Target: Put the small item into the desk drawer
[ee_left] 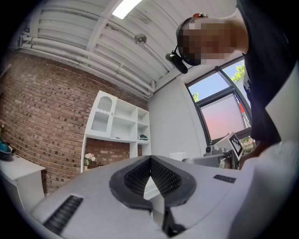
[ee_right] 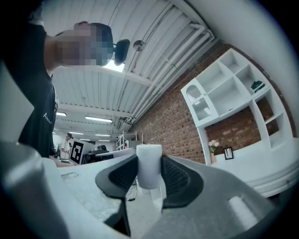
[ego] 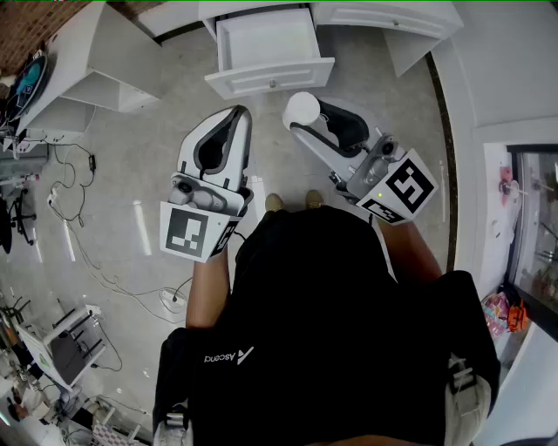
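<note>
My right gripper [ego: 301,118] is shut on a small white cylinder [ego: 302,109], which stands upright between its dark pads [ee_right: 176,179] in the right gripper view, where the cylinder [ee_right: 149,165] fills the gap. My left gripper [ego: 234,118] is shut and holds nothing; its tips meet at a point [ee_left: 150,161]. An open white desk drawer [ego: 267,48] lies just beyond both grippers at the top of the head view, its inside bare. Both grippers hover over the floor in front of it, the right one nearer its right corner.
White desk units [ego: 87,65] flank the drawer on the left and right [ego: 410,26]. Cables [ego: 83,226] trail over the grey floor at left. A white shelf unit [ee_left: 117,123] stands against a brick wall. The person's feet [ego: 292,202] show below the grippers.
</note>
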The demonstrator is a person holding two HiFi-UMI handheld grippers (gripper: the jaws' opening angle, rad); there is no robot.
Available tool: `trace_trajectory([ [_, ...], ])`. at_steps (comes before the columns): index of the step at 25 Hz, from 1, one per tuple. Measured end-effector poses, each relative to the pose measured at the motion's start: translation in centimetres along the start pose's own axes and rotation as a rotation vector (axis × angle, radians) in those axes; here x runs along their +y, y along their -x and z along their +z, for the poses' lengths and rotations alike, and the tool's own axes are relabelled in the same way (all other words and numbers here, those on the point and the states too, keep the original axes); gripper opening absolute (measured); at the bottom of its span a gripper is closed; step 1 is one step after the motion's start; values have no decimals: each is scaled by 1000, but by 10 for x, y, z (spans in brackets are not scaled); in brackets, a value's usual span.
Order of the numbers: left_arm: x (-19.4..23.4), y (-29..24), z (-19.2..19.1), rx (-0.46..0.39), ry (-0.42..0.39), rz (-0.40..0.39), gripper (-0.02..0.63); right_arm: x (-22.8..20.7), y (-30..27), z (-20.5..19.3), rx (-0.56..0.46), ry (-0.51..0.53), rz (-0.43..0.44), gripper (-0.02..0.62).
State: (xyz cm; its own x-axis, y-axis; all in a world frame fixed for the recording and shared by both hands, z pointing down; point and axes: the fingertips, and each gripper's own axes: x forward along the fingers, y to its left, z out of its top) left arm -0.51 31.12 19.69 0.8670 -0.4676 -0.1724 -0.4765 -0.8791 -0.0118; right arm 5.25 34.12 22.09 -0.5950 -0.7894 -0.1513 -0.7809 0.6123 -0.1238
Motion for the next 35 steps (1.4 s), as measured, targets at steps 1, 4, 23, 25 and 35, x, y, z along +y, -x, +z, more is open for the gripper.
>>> trace_trajectory([
  [1, -1, -2, -1, 1, 0, 5, -2, -2, 2, 1, -1, -1, 0, 158],
  [4, -4, -7, -2, 2, 0, 18, -2, -10, 9, 3, -6, -12, -1, 158],
  [23, 5, -50, -22, 30, -36, 164, -2, -69, 20, 4, 16, -40, 89, 158],
  [25, 18, -58, -24, 28, -41, 171, -2, -81, 10, 1, 32, -39, 91, 158],
  [35, 123, -90, -46, 21, -52, 173, -2, -135, -82, -29, 129, -13, 83, 158],
])
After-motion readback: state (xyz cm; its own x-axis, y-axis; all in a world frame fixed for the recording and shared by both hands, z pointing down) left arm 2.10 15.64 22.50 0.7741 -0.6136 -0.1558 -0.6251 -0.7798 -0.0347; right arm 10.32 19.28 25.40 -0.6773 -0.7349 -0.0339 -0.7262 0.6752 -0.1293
